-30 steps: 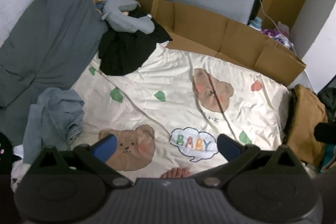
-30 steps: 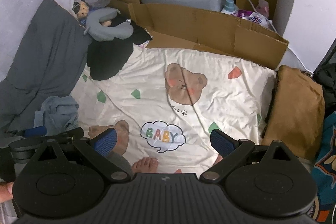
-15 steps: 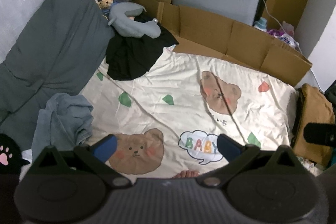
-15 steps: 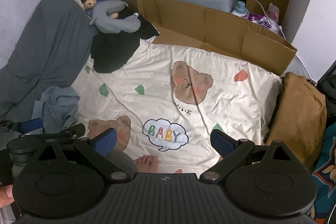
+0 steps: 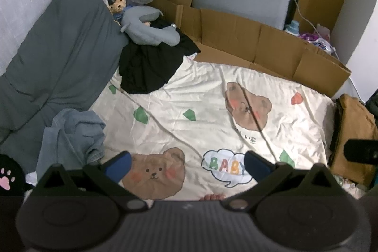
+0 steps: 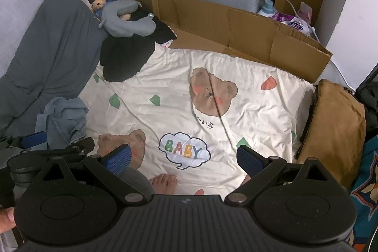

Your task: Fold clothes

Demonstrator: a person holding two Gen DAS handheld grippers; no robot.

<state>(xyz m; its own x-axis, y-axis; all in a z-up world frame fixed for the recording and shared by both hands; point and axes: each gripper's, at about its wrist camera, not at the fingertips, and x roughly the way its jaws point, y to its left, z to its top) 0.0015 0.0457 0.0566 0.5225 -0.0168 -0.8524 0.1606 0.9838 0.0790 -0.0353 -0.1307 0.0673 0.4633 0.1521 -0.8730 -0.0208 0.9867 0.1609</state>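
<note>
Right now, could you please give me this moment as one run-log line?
left gripper: open, empty | right gripper: open, empty | blue garment: crumpled, unfolded | black garment: heaped, untouched

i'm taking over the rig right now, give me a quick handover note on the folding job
Left gripper: open, holding nothing, above the bear-print sheet.
Right gripper: open, holding nothing, over the same sheet.
Clothes: crumpled blue garment at the sheet's left edge; black garment bunched at the far left corner under a grey neck pillow; a brown item lies at the right edge.
Done: nothing looks folded on the sheet.
Left: pick a garment, spread it flat, fold it.
</note>
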